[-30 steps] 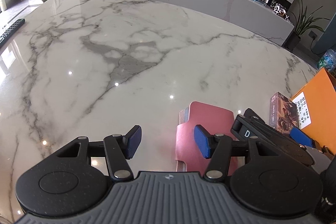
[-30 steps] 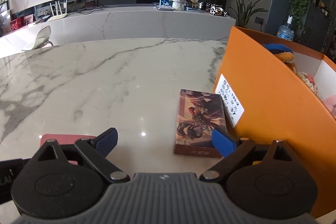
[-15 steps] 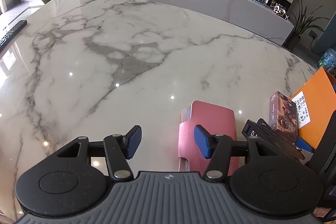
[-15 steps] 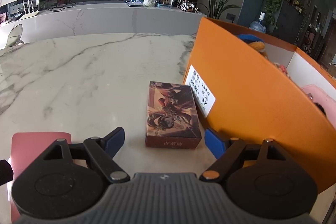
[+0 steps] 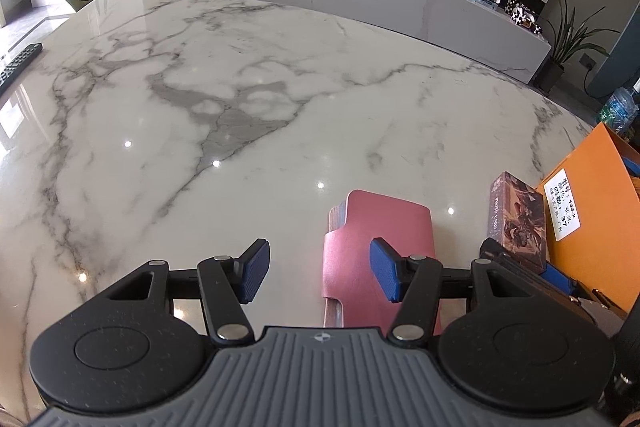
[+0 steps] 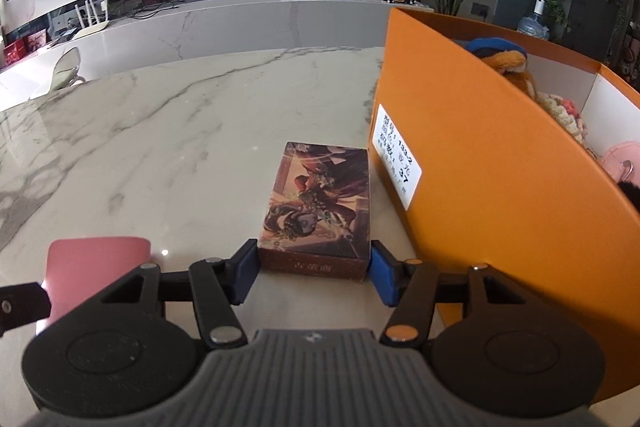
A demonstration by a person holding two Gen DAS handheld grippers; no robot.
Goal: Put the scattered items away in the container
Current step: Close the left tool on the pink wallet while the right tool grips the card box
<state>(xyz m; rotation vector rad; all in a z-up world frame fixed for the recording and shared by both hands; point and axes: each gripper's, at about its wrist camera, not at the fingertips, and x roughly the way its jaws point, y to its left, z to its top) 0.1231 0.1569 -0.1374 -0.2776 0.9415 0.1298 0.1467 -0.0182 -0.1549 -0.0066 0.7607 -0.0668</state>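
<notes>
Right gripper point(image 6: 312, 273): jaws just been closing, blue pads now against both long sides of the small rectangular cardboard card box with dark fantasy artwork point(image 6: 318, 211), gripped at its near end so it can be lifted. Box lies flat on the glossy white marble bench point(image 6: 160, 147), just beside the orange cardboard container point(image 6: 500, 167), which stands at the bench's right edge with soft toys inside. Left gripper point(image 5: 318, 269): jaws apart, empty, poised over bare marble beside the flat pink leatherette wallet point(image 5: 380, 227).
</notes>
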